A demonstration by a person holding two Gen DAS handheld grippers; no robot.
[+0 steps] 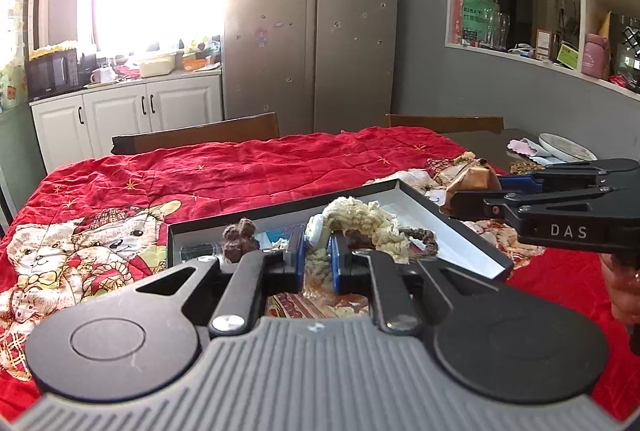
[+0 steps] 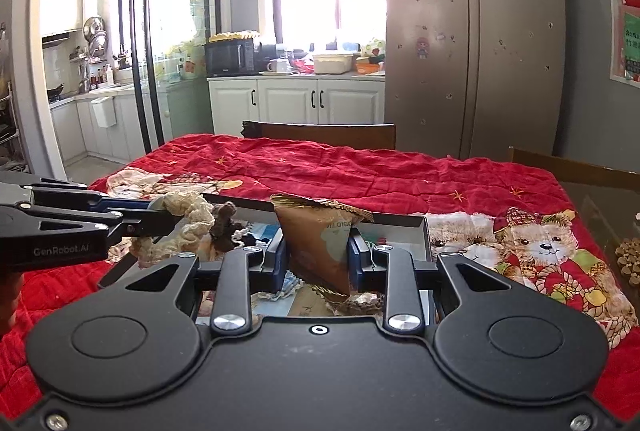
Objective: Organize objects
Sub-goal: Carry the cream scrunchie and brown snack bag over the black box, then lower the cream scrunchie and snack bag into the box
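My left gripper [image 1: 317, 256] is shut on a cream fluffy scrunchie [image 1: 368, 221] and holds it above the black shallow box [image 1: 460, 231]. The scrunchie also shows in the right wrist view [image 2: 188, 215], with a small brown plush bear [image 2: 226, 227] hanging by it. That bear appears in the left wrist view [image 1: 239, 237] too. My right gripper [image 2: 318, 255] is shut on a brown snack packet [image 2: 320, 243] over the box [image 2: 420, 227]. The right gripper shows in the left wrist view [image 1: 476, 191] with the packet [image 1: 474, 181].
The table carries a red teddy-bear quilt [image 1: 240, 167]. Several small items lie inside the box. Wooden chairs [image 1: 200, 135] stand at the far side. A plate [image 1: 564, 147] and a brown beaded item [image 2: 628, 257] lie on the bare table to the right.
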